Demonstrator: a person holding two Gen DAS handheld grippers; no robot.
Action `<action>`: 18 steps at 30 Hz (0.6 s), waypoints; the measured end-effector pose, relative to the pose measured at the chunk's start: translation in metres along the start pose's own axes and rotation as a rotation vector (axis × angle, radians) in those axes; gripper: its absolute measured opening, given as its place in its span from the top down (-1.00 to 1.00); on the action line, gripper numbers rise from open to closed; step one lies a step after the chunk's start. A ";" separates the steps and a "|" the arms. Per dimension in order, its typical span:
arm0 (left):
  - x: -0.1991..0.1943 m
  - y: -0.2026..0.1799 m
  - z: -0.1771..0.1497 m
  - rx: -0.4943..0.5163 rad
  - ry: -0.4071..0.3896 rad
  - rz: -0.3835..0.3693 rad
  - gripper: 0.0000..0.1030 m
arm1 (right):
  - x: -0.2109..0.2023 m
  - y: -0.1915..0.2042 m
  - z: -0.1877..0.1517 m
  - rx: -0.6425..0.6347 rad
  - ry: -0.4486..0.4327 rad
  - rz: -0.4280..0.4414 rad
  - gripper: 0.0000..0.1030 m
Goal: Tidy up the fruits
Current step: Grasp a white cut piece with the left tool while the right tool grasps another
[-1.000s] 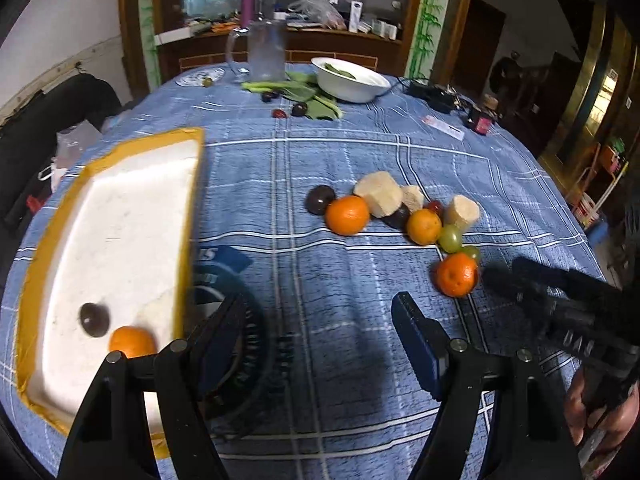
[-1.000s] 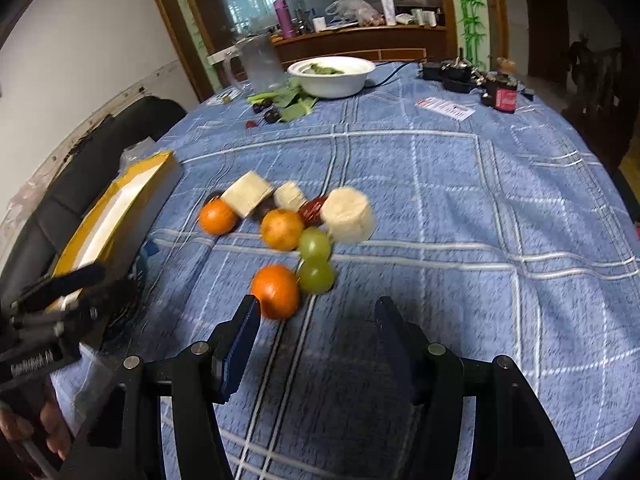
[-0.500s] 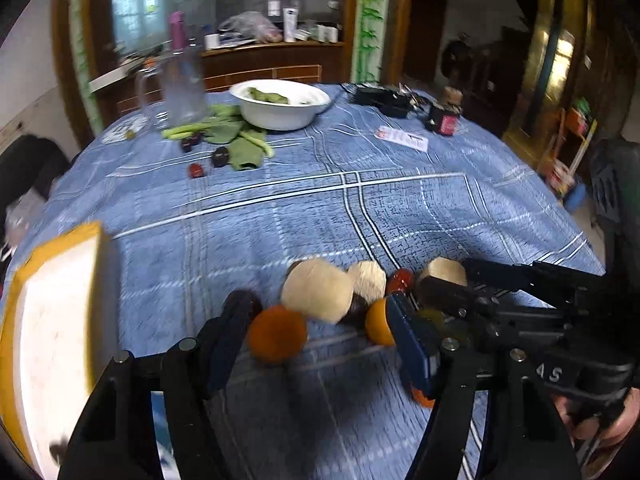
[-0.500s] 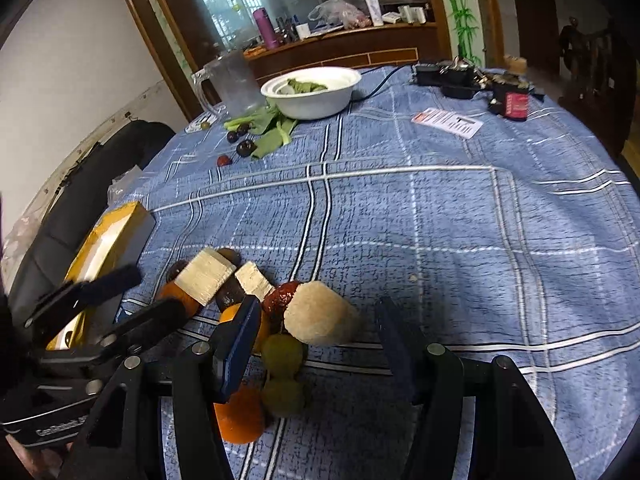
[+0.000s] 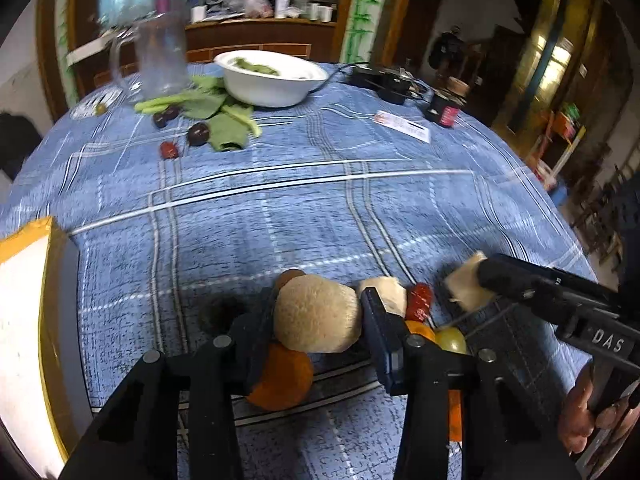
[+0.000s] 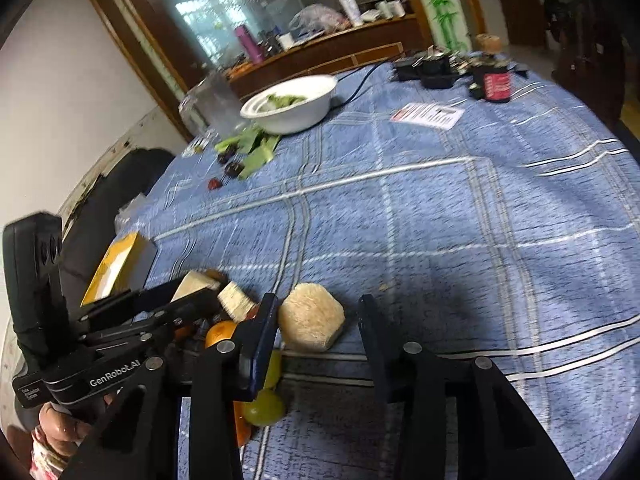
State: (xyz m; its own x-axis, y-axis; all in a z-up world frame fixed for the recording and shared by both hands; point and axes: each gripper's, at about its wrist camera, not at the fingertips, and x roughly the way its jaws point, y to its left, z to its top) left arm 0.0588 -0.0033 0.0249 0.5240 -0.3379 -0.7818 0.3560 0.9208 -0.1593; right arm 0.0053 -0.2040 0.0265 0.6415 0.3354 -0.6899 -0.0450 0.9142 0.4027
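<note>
Fruits (image 5: 280, 376) are crowding beside the tray (image 5: 24, 320); open worktop (image 5: 320, 200) is lying beyond. Left gripper (image 5: 316, 320) is closing on a pale chunk (image 5: 316, 318). Right gripper (image 6: 316, 324) is standing open around another chunk (image 6: 312, 316).

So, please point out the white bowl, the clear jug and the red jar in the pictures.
white bowl (image 5: 272, 90): left wrist view, on its outer front wall.
clear jug (image 5: 160, 60): left wrist view, on its body.
red jar (image 6: 496, 86): right wrist view, on its label.
</note>
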 end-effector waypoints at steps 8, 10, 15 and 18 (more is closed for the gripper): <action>0.015 -0.009 0.014 0.039 0.003 0.183 0.20 | 0.002 -0.020 0.007 0.069 0.009 -0.020 0.14; 0.019 -0.013 0.016 0.062 0.004 0.216 0.20 | 0.006 -0.017 0.006 0.052 0.019 -0.034 0.14; 0.019 -0.006 0.017 0.052 0.002 0.207 0.17 | 0.012 -0.017 0.003 0.051 0.037 -0.030 0.14; 0.015 -0.005 0.015 0.052 -0.008 0.200 0.28 | 0.012 -0.019 0.003 0.062 0.026 -0.012 0.16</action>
State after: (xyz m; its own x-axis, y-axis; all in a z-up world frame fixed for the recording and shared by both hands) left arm 0.0768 -0.0161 0.0233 0.5942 -0.1510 -0.7900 0.2836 0.9585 0.0302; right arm 0.0163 -0.2185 0.0127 0.6214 0.3307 -0.7103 0.0110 0.9028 0.4299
